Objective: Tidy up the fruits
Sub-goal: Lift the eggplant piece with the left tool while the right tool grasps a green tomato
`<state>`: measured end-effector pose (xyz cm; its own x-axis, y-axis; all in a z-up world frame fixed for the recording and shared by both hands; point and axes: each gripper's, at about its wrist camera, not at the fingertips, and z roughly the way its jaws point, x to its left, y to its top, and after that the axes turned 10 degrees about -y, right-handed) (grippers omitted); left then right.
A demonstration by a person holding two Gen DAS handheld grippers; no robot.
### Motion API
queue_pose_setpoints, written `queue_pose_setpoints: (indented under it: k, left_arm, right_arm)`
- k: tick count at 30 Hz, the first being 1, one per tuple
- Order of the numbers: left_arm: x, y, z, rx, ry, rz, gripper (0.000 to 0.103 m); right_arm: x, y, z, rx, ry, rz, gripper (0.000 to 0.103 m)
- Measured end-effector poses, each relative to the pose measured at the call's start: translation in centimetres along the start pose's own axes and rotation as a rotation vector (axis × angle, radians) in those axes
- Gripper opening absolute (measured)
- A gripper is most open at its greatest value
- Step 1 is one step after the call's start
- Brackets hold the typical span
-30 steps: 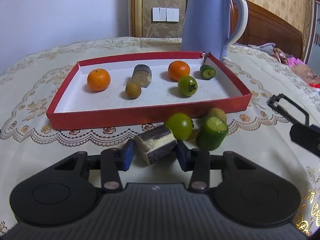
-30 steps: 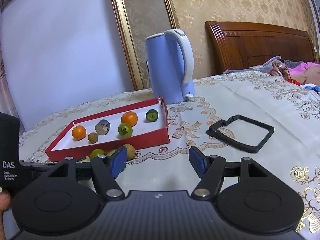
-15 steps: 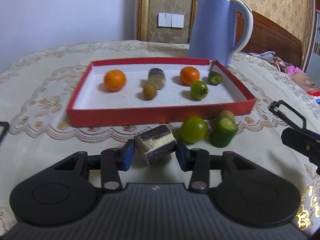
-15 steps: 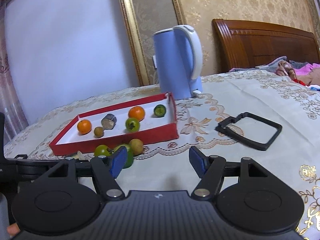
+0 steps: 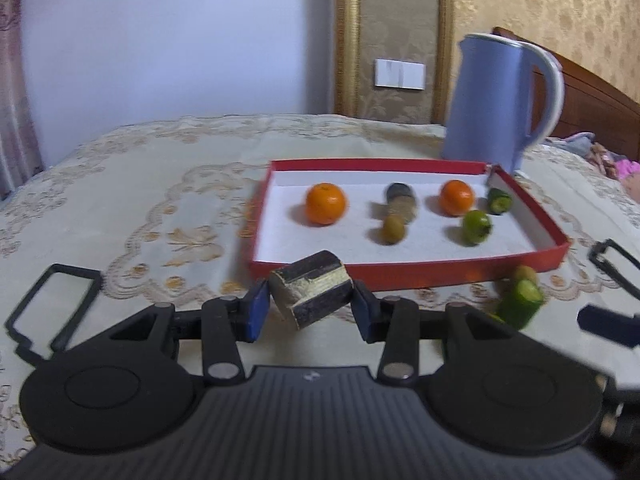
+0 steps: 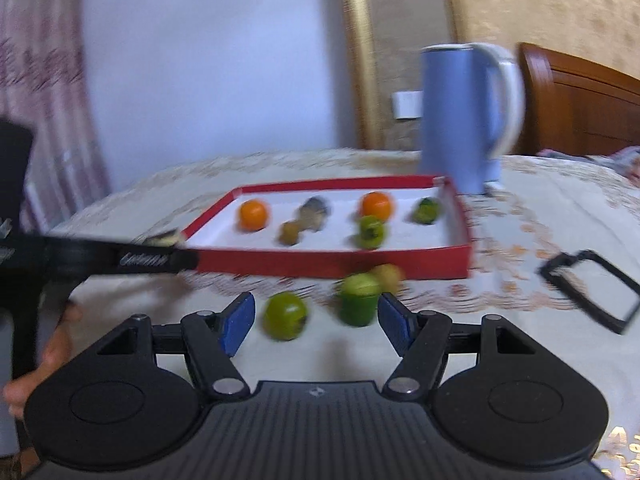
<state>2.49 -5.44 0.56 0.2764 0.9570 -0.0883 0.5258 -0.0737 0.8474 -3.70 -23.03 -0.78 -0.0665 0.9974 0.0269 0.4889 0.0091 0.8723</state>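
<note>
1. Here the left gripper (image 5: 311, 312) is clamped on a dark-skinned chunk (image 5: 310, 294) with a pale cut face; its blue pads press on both sides, and the piece sits tilted between them, in front of the near wall of the red tray (image 5: 420, 274).
2. The right gripper (image 6: 316, 320) stands fairly wide with nothing between its pads; a green tomato (image 6: 285, 316) and a green cut piece (image 6: 359, 300) lie on the tablecloth (image 6: 520, 340) just beyond its fingertips.
3. Behind the green cut piece, touching or nearly so, a small yellow-brown fruit (image 6: 387, 276) lies close to the tray's front wall.
4. Inside the tray, the left wrist view shows an orange (image 5: 325, 204) at the left, a second dark chunk (image 5: 400, 202) in the middle, a small brown fruit (image 5: 393, 230) just in front of it, another orange (image 5: 457, 198) further right, a green tomato (image 5: 476, 227) in front of that, and a small green cut piece (image 5: 499, 201) near the right wall.
5. A blue kettle (image 5: 494, 104) stands behind the tray's far right corner.
6. A black wire frame (image 5: 48, 312) lies on the cloth at the left, and another black frame (image 6: 590, 290) lies to the right of the tray.
7. In the right wrist view the left gripper's black body (image 6: 100, 260) reaches in from the left, with part of a hand (image 6: 44, 360) under it; this view is blurred.
</note>
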Motion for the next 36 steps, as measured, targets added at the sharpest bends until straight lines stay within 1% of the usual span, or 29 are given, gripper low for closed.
queue_pose_setpoints:
  k: [3, 9, 10, 13, 15, 17, 19, 20, 21, 22, 25, 29, 36]
  left_arm:
    - [1.3, 0.2, -0.2, -0.005, 0.01, -0.025, 0.041]
    - [2.4, 0.2, -0.7, -0.015, 0.018, -0.039, 0.041]
    - [2.5, 0.2, -0.8, -0.016, 0.018, -0.043, 0.041]
    - [2.9, 0.2, -0.8, -0.016, 0.024, -0.049, 0.041]
    - [3.2, 0.3, -0.8, -0.012, 0.028, -0.052, 0.041]
    - [3.3, 0.3, -0.9, -0.01, 0.033, -0.052, 0.041]
    - [3.4, 0.2, -0.9, -0.01, 0.035, -0.053, 0.041]
    - [3.5, 0.3, -0.9, -0.009, 0.034, -0.053, 0.041]
    - [3.5, 0.3, -0.9, -0.008, 0.034, -0.053, 0.041]
    - [3.6, 0.3, -0.9, -0.007, 0.035, -0.053, 0.041]
    - [3.6, 0.4, -0.5, 0.007, 0.039, -0.052, 0.041]
    - [3.4, 0.6, 0.1, 0.021, 0.045, -0.047, 0.041]
    - [1.8, 1.9, 0.8, 0.001, 0.077, -0.01, 0.041]
  right_arm:
    - [1.3, -0.1, 0.6, 0.011, 0.017, -0.033, 0.068]
    - [2.4, 0.8, 2.6, 0.047, 0.004, -0.063, 0.068]
    - [2.6, 0.9, 3.0, 0.057, -0.003, -0.071, 0.066]
    - [3.1, 1.2, 4.1, 0.08, 0.001, -0.094, 0.055]
    - [3.2, 1.2, 4.9, 0.105, -0.001, -0.092, 0.051]
    - [3.3, 1.0, 5.2, 0.112, 0.005, -0.093, 0.048]
    - [3.4, 0.8, 5.5, 0.119, -0.006, -0.098, 0.041]
    - [3.4, 0.8, 5.6, 0.116, -0.012, -0.105, 0.039]
    - [3.4, 0.8, 5.7, 0.115, -0.021, -0.111, 0.034]
    - [3.4, 0.8, 5.7, 0.114, -0.023, -0.113, 0.033]
    - [3.3, 0.7, 5.6, 0.114, -0.019, -0.105, 0.032]
    - [2.6, 0.6, 5.0, 0.107, -0.021, -0.062, 0.032]
    - [0.2, 0.6, 1.4, 0.048, -0.038, 0.006, 0.032]
